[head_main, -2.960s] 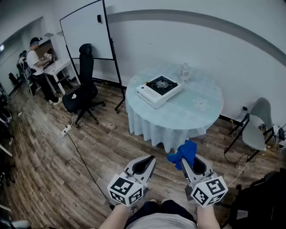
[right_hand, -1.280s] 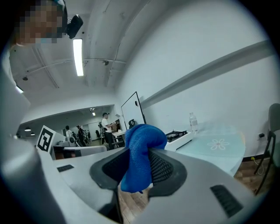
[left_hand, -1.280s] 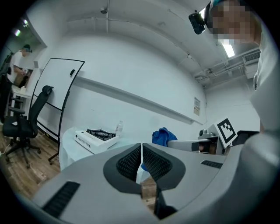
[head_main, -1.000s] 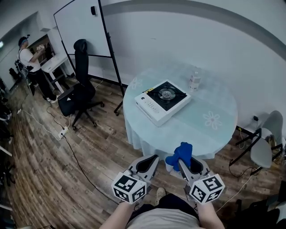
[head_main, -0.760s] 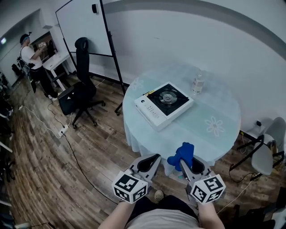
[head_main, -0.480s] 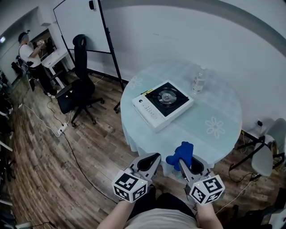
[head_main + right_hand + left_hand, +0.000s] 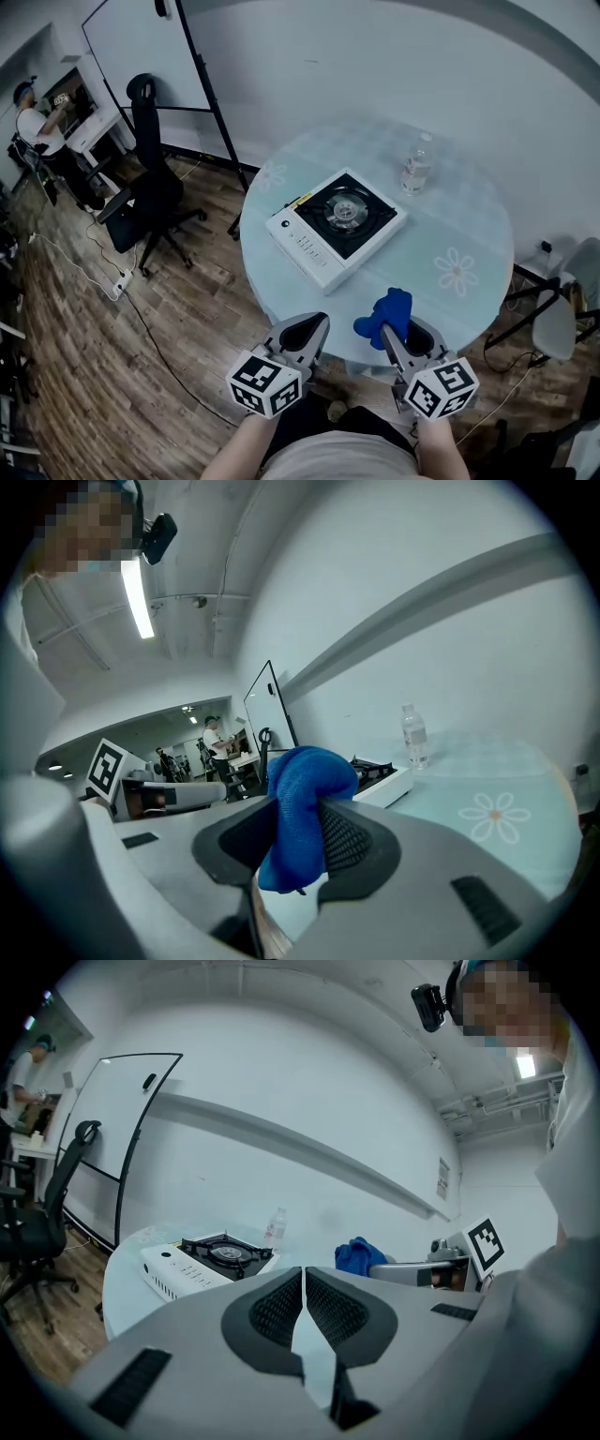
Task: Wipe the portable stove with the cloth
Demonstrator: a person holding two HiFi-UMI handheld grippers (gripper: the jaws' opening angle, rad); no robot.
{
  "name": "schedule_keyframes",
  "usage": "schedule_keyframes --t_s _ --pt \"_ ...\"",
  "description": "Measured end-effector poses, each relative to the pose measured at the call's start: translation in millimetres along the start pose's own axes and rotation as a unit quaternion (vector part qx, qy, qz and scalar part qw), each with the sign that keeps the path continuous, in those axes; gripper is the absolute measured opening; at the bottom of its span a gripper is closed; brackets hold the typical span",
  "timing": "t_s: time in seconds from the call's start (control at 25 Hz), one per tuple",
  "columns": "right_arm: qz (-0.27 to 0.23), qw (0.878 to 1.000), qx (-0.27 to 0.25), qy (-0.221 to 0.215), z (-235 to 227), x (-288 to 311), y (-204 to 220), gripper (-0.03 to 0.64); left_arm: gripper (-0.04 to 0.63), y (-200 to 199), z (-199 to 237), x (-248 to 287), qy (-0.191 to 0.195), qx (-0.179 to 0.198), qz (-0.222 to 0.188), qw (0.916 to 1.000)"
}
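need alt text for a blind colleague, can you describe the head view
The right gripper holds a blue cloth at the near edge of a round table; the left gripper beside it is shut and empty. A white portable stove sits on the table, a water bottle beyond it.

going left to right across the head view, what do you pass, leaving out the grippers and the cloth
person at the desk → black office chair → portable stove → water bottle → grey chair
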State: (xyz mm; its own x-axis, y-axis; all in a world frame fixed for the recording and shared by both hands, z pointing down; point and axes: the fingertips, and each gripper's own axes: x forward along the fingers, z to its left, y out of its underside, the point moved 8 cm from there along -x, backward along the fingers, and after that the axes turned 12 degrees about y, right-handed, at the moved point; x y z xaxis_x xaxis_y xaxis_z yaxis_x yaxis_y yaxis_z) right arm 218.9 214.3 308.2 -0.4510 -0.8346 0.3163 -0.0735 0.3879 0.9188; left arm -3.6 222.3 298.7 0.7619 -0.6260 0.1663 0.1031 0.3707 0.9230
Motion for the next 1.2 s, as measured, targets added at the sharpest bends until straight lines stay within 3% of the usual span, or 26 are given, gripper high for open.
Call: schedule_keyframes --t_s 0.4,0.72,0.92,1.2 --pt "0.004 0.999 0.013 0.045 12 87 -27 0.141 0.029 -41 92 44 0.061 -0.004 0.023 0.9979" --pt "0.008 0.996 0.025 0.086 19 147 -46 0.141 0.029 -60 157 74 0.123 -0.025 0.054 0.9906" --pt "0.016 0.992 0.043 0.121 20 167 -48 0.141 0.029 -66 183 87 0.158 -0.025 0.087 0.9834" --pt "0.024 0.991 0.034 0.125 21 182 -47 0.141 0.029 -65 200 98 0.175 -0.037 0.092 0.9796"
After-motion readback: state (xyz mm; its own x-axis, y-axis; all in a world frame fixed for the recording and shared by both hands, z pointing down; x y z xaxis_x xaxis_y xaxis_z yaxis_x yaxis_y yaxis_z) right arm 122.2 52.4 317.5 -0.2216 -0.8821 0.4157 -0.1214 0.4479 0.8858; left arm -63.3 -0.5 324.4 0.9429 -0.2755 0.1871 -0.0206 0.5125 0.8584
